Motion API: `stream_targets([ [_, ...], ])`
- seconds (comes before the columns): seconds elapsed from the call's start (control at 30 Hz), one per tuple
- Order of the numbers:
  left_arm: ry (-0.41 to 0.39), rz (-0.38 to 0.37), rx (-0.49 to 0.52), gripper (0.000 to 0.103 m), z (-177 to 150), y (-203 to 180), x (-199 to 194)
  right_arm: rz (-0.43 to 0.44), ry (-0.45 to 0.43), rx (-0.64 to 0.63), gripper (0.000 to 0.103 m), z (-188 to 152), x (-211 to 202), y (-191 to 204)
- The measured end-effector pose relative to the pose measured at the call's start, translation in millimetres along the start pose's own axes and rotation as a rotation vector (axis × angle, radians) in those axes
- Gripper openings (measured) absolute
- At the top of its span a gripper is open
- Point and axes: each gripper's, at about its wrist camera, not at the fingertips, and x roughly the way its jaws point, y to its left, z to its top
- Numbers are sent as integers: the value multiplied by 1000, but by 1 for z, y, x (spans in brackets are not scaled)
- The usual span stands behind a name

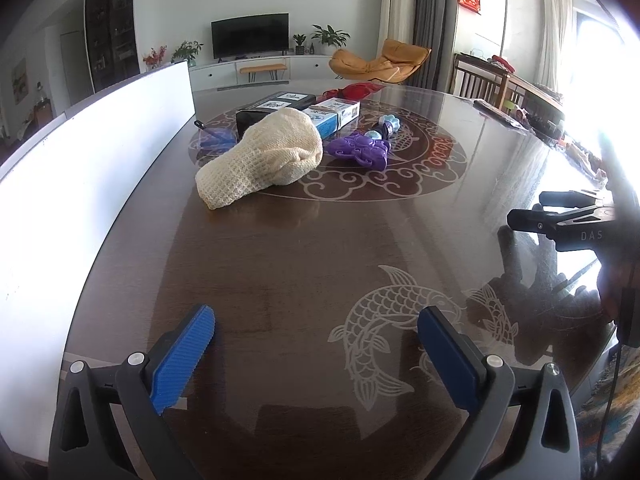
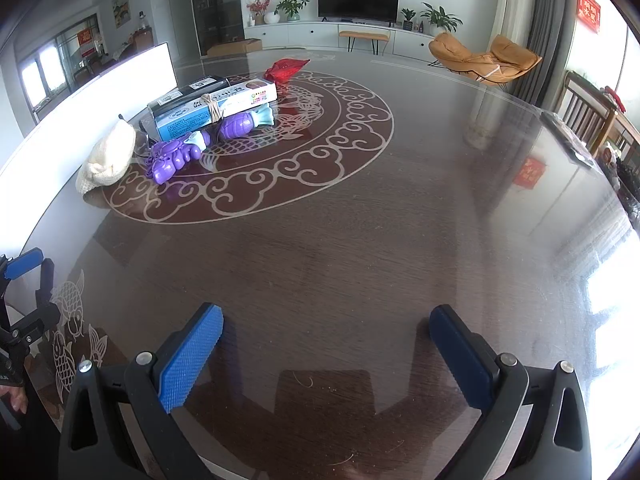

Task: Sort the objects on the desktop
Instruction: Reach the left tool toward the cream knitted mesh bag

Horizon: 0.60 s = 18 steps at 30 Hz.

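**Waiting Over the Toys**

Hovering over the dark table, the left gripper and right gripper gape wide, holding nothing. Only the right view shows the rubber band around the boxes. The cream hat lies just beside the purple toy.

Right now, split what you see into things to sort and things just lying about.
To sort:
cream knit hat
purple toy
boxes
red item

Not part of the job:
white board
TV
orange chair
plants

Left gripper and right gripper are both open, holding nothing.
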Motion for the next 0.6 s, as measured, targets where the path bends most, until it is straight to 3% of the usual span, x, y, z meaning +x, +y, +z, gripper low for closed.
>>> stream_targets([
  [0.6,-7,6,4,103,0,1,-1,0,0,0,103,0,0,0],
])
